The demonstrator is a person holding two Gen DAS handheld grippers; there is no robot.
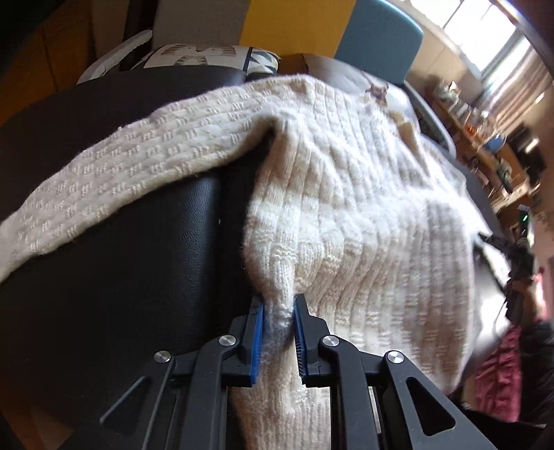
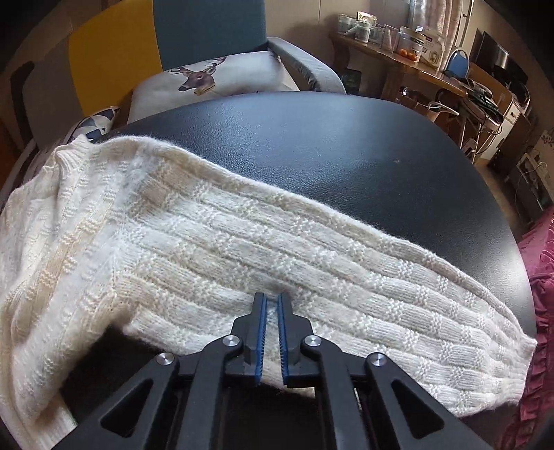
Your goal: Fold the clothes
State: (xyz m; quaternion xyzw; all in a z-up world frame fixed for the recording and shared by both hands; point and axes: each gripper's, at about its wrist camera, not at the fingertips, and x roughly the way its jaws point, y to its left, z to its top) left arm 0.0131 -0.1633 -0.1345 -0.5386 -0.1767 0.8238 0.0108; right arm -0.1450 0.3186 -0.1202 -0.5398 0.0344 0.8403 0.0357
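A cream knitted sweater [image 1: 353,207] lies on a black leather table [image 1: 121,263]. My left gripper [image 1: 279,304] is shut on a bunched edge of the sweater body and lifts it slightly; one sleeve [image 1: 114,166] stretches to the left. In the right wrist view the other sleeve [image 2: 311,263] lies flat across the table [image 2: 346,149], its cuff at the right. My right gripper [image 2: 272,300] is shut on the near edge of that sleeve, with a pinch of knit between the blue pads.
Patterned cushions [image 2: 204,78] and a blue chair back [image 2: 207,31] stand behind the table. A wooden shelf with jars and cables [image 2: 408,45] is at the right. A magenta fabric [image 2: 543,284] lies off the table's right edge.
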